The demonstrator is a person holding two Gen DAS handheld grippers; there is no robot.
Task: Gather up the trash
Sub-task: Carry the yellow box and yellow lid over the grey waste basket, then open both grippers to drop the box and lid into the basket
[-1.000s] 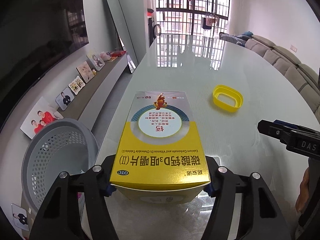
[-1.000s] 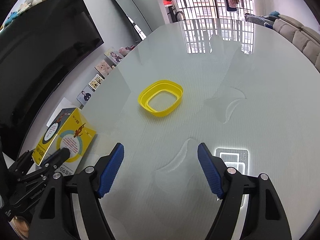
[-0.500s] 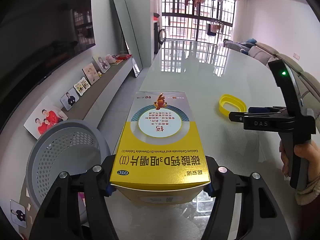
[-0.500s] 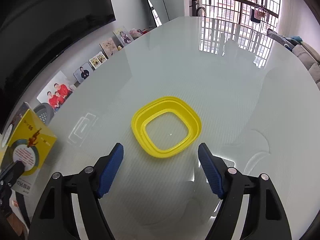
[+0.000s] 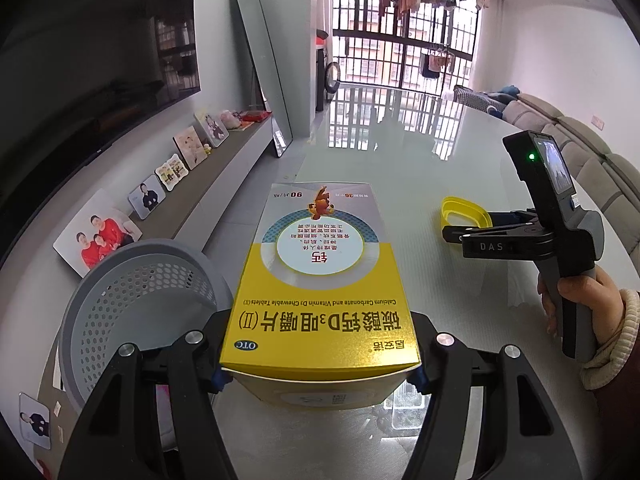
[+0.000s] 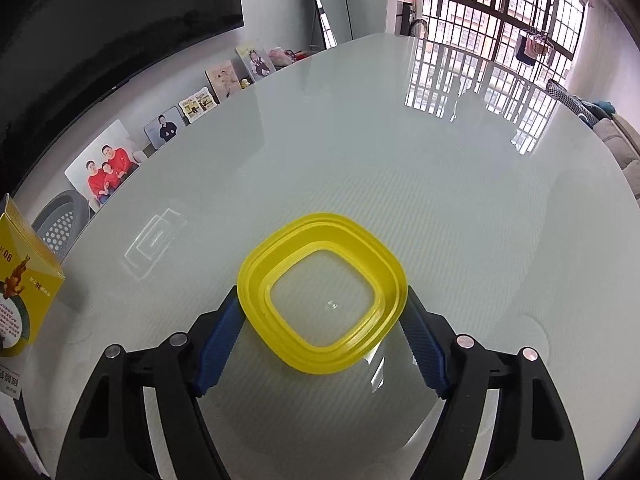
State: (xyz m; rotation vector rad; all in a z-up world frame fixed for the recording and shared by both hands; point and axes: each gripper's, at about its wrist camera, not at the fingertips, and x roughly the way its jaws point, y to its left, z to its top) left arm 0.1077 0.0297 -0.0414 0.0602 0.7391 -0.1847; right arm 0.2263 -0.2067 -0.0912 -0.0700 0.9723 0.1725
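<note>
My left gripper [image 5: 318, 376] is shut on a yellow calcium tablet box [image 5: 320, 280] and holds it above the table's left edge, just right of a grey perforated waste basket [image 5: 132, 304] on the floor. A yellow square plastic container [image 6: 322, 312] lies on the glass table. My right gripper [image 6: 322, 320] is open, its blue pads on either side of the container, close to its walls. The container [image 5: 464, 216] and right gripper [image 5: 452, 234] also show in the left wrist view. The box [image 6: 24, 296] shows at the left of the right wrist view.
The glass table [image 6: 400, 140] stretches away toward a barred window. Photo frames [image 5: 100, 236] stand on a low shelf along the left wall under a dark TV. A mirror [image 5: 260, 68] leans on the wall. A sofa [image 5: 580, 140] is at the right.
My right gripper has moved forward until its pads straddle the yellow container. My left gripper, still holding the box, has shifted left and up toward the basket.
</note>
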